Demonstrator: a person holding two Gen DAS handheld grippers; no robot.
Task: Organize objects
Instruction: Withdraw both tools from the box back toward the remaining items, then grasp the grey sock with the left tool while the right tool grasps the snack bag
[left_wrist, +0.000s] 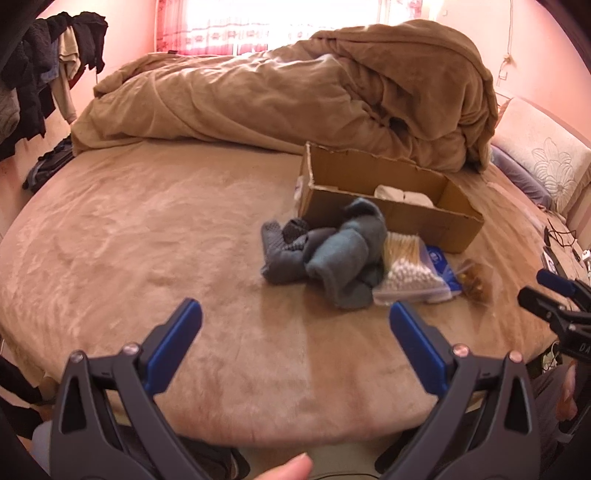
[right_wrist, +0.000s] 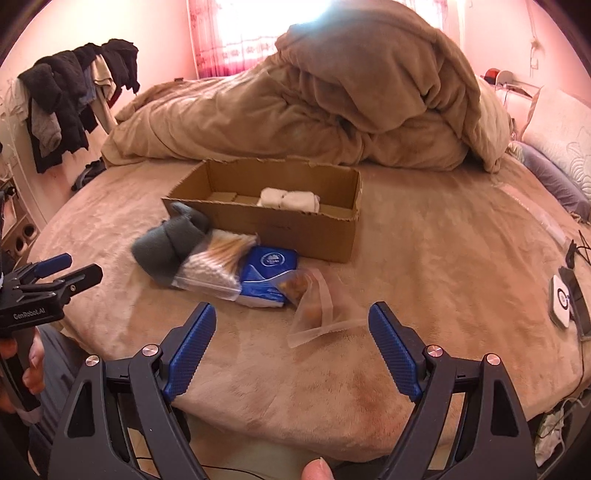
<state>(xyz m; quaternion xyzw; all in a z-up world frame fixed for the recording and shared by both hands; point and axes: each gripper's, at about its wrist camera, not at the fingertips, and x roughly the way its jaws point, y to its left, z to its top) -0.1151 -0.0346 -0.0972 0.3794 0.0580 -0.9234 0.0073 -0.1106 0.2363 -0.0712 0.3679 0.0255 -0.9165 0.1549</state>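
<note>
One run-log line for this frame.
left gripper open, empty | right gripper open, empty | cardboard box holds white cloth | socks, cotton swabs outside

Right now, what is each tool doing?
Left tool: open, holding nothing.
Right tool: open, holding nothing.

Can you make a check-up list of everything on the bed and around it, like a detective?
Surface: tan plush bed cover, rumpled brown duvet at the back.
Job's things: open cardboard box holding folded white cloth; in front of it, grey socks, clear bag of cotton swabs, blue tissue pack, clear snack bag.
Clutter: dark clothes on rack.
Grippers: left gripper and right gripper, fingers apart, empty.
Cables: black cable, right edge.
Surroundings: pink curtained window.
</note>
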